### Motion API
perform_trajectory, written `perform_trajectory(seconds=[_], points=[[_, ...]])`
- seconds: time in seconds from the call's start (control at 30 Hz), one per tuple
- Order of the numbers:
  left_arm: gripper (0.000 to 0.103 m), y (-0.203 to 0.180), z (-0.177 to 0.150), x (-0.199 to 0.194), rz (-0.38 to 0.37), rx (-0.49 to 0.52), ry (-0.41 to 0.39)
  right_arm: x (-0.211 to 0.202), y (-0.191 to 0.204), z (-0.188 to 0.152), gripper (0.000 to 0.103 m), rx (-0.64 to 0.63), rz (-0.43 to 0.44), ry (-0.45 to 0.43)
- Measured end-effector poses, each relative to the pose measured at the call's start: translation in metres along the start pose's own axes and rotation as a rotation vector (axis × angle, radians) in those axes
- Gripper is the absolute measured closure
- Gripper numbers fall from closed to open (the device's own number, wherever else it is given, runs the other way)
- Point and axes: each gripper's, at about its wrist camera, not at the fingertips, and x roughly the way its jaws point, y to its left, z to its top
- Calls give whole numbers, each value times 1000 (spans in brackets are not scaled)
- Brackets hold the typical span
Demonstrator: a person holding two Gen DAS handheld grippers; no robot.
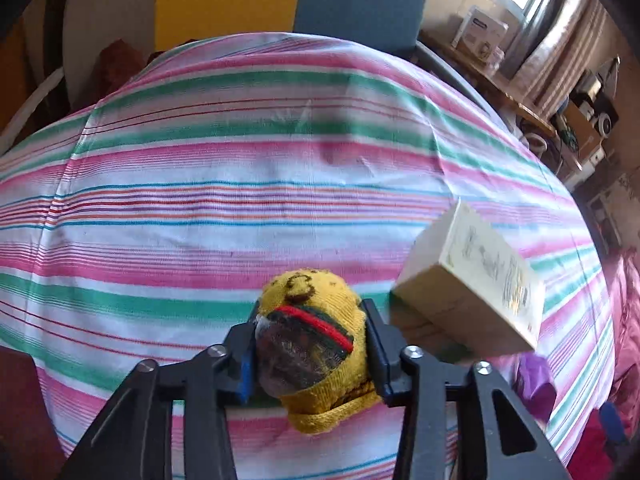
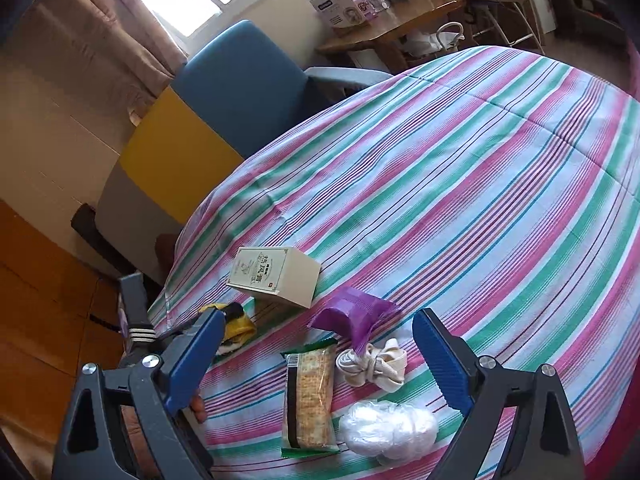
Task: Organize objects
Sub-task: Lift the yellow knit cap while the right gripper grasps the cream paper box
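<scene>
My left gripper point(image 1: 312, 316) is shut on a yellow knitted sock bundle point(image 1: 320, 300) with a red and green band, low over the striped tablecloth point(image 1: 280, 168). A cream box point(image 1: 476, 292) lies just to its right. In the right wrist view the yellow sock point(image 2: 242, 328) shows behind my left finger, near the cream box point(image 2: 276, 280). My right gripper point(image 2: 320, 320) stands open with nothing in it. Below its wide jaws lie a cracker packet point(image 2: 308, 400), a knotted white cloth point(image 2: 376, 364), a white plastic bundle point(image 2: 388, 428) and a purple bag point(image 2: 352, 314).
The striped cloth point(image 2: 460, 184) stretches bare beyond the objects. A blue and yellow chair point(image 2: 240, 84) stands at the table's far edge. Behind it, a wooden desk point(image 2: 400, 28) carries boxes. A window with curtains lies behind.
</scene>
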Motion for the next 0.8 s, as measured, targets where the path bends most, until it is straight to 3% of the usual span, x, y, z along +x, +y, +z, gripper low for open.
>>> perform_trajectory(seconds=[0.13,0.27,0.5,0.63,0.8], points=[[66,3,-22,-20,10,22,34,1,3,-1,8,-22,-3,4],[65,2,-70,-43,-8,41,67,1,5,-1,8,-29,-5,9],[65,-10,-156,-83,-42,118,27,11,13,-8,8,-78,-11,72],[65,-6,-171,-92,-58,115,-23,20,23,-17,8,-137,-20,128],[64,-4,-168,-91,-88,98,-20,30,48,-26,8,-276,-53,170]])
